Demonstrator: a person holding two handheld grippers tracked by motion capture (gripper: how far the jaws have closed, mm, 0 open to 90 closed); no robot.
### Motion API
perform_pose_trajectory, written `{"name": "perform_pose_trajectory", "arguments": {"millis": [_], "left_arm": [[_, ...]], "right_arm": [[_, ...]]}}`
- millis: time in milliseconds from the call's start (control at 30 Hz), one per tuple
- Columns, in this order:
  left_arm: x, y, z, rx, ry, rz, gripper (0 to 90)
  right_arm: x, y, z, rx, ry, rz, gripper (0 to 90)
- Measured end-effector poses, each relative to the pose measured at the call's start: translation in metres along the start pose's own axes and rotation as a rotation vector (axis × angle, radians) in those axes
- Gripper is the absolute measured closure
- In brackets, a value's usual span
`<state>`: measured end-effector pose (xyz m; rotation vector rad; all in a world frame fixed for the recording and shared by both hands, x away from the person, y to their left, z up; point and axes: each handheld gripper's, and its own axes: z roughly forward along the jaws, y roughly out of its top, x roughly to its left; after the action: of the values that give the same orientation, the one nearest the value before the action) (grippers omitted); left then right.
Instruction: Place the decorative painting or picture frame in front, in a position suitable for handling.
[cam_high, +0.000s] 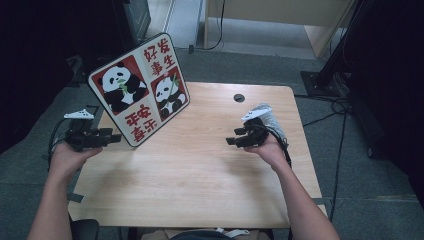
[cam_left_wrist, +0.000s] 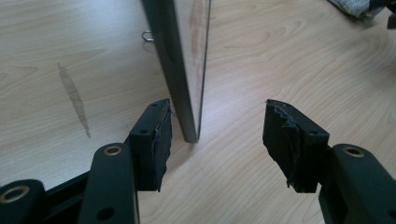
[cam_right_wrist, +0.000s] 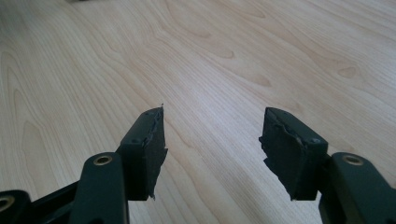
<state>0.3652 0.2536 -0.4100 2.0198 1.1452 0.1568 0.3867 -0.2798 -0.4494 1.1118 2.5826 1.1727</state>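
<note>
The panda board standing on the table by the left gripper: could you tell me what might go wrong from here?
1. The panda board stands tilted on one corner, and the left gripper is open around that edge rather than clamped, so the board could tip flat or slide.
2. Only its thin edge sits between the pads, close to one of them; closing off-centre might twist it.
3. The right gripper is open, apart from the board, and probably could not catch it.

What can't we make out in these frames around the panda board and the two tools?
- Panda board, high view: what props it up at the back is hidden by its own face.
- Board, left gripper view: seen edge-on, print unreadable; top cut off by the frame.
- Left tool: open astride the board's corner; touching or not, unclear.
- Grey cloth behind the right tool: partly hidden by the hand.
</note>
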Motion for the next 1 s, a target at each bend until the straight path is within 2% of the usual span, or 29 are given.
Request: {"name": "perform_pose_trajectory", "arguments": {"millis": [400,733,833,1000], "left_arm": [[0.016,0.026,-0.004,-0.009,-0.018,0.002,42.2],[0.026,0.049,-0.022,-0.035,-0.017,-0.001,42.6],[0.027,0.054,-0.025,-0.042,-0.015,-0.002,42.7],[0.023,0.070,-0.030,-0.035,-0.015,0.025,42.7]], "right_arm": [[0.003,-0.007,-0.003,0.011,-0.002,-0.005,40.2],[0.004,-0.012,-0.006,0.015,-0.007,0.000,40.1],[0.004,-0.013,-0.006,0.018,-0.009,0.003,40.1],[0.004,-0.014,-0.007,0.019,-0.009,0.004,40.1]]}}
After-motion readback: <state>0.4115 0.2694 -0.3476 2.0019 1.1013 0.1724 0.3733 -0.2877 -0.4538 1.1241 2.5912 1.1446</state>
